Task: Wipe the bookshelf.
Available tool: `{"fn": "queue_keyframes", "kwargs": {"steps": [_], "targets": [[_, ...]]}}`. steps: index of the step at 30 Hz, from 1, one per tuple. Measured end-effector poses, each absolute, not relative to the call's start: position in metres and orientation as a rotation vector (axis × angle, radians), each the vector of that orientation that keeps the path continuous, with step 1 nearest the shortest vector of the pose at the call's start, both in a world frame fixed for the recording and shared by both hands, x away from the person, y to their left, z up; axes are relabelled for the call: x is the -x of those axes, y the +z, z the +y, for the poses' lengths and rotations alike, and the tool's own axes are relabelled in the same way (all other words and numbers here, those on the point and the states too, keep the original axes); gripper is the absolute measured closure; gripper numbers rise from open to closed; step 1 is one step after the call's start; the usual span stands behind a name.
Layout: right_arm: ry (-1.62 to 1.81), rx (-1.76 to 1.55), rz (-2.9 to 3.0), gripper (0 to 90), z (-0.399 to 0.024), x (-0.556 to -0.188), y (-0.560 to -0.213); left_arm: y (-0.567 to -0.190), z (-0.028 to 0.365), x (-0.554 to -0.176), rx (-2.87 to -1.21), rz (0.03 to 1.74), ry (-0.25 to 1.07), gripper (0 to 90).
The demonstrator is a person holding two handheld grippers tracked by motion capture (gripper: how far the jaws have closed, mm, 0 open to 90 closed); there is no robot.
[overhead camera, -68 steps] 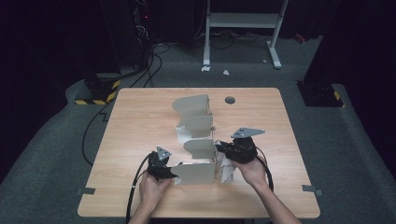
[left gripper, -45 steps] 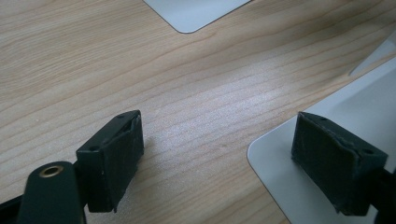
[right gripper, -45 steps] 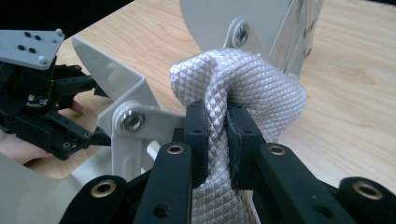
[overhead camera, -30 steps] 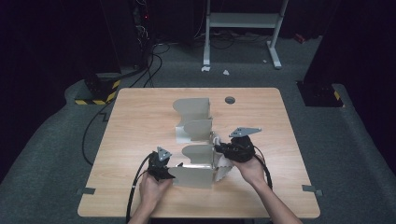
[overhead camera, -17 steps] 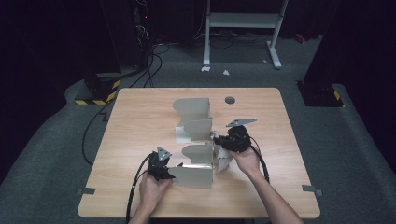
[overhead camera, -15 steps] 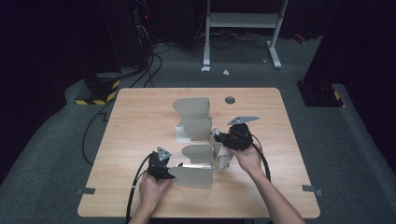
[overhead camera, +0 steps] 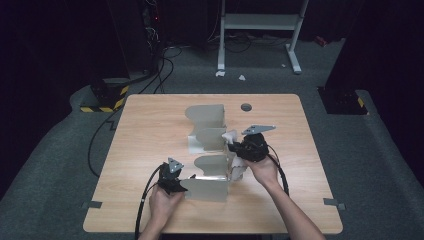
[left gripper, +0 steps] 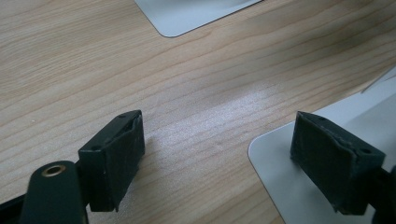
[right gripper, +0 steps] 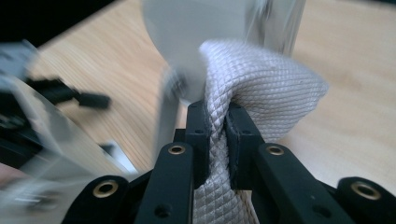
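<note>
A grey metal rack with several curved upright plates stands on the wooden table. My right gripper is at the rack's right side, by the middle plates, shut on a white woven cloth that hangs down beside the rack. In the right gripper view the cloth is pinched between the jaws and bunches against a blurred grey plate. My left gripper sits at the left end of the nearest plate. Its jaws stand open over bare wood, the right one over a grey plate's rounded corner.
A round cable hole lies in the tabletop behind the rack. Black cables trail from both grippers toward the near edge. On the floor beyond the table stand a white frame and dark equipment with cables.
My right gripper has moved away from the near edge along the rack's right side, carrying the cloth with it. The left gripper has stayed in place.
</note>
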State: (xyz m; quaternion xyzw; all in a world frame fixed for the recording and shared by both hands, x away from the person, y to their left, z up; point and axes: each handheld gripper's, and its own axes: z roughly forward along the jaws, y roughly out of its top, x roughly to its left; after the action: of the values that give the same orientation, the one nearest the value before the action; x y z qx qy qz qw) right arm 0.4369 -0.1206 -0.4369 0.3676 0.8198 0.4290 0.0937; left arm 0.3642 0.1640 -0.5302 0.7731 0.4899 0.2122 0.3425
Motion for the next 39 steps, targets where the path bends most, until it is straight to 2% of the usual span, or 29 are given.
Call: {"fn": "queue_keyframes", "kwargs": {"steps": [7,11,16,19,23,31,37,39], "targets": [[1.17,-1.186,2.518,81.7,-0.111,-0.448,-0.484,-0.53,0.164,-0.364,-2.007,1.274,0.551,18.0],[1.128,-1.22,2.527,82.1,-0.109,-0.453,-0.494,-0.53,0.164,-0.364,-2.007,1.274,0.552,18.0],[1.168,-1.223,2.498,82.3,-0.116,-0.451,-0.48,-0.53,0.164,-0.364,-2.008,1.273,0.552,18.1],[1.272,-1.18,2.449,82.2,-0.123,-0.441,-0.447,-0.53,0.164,-0.364,-2.008,1.273,0.553,18.1],[1.29,-1.085,2.441,82.0,-0.122,-0.43,-0.419,-0.53,0.164,-0.364,-2.007,1.276,0.551,18.8],[1.325,-0.98,2.357,82.0,-0.121,-0.414,-0.395,-0.53,0.164,-0.363,-2.004,1.275,0.554,19.0],[1.326,-1.025,2.341,82.0,-0.127,-0.422,-0.397,-0.53,0.164,-0.363,-2.007,1.271,0.554,19.3],[1.319,-1.13,2.373,82.0,-0.128,-0.433,-0.419,-0.53,0.164,-0.363,-2.004,1.271,0.554,19.8]]}}
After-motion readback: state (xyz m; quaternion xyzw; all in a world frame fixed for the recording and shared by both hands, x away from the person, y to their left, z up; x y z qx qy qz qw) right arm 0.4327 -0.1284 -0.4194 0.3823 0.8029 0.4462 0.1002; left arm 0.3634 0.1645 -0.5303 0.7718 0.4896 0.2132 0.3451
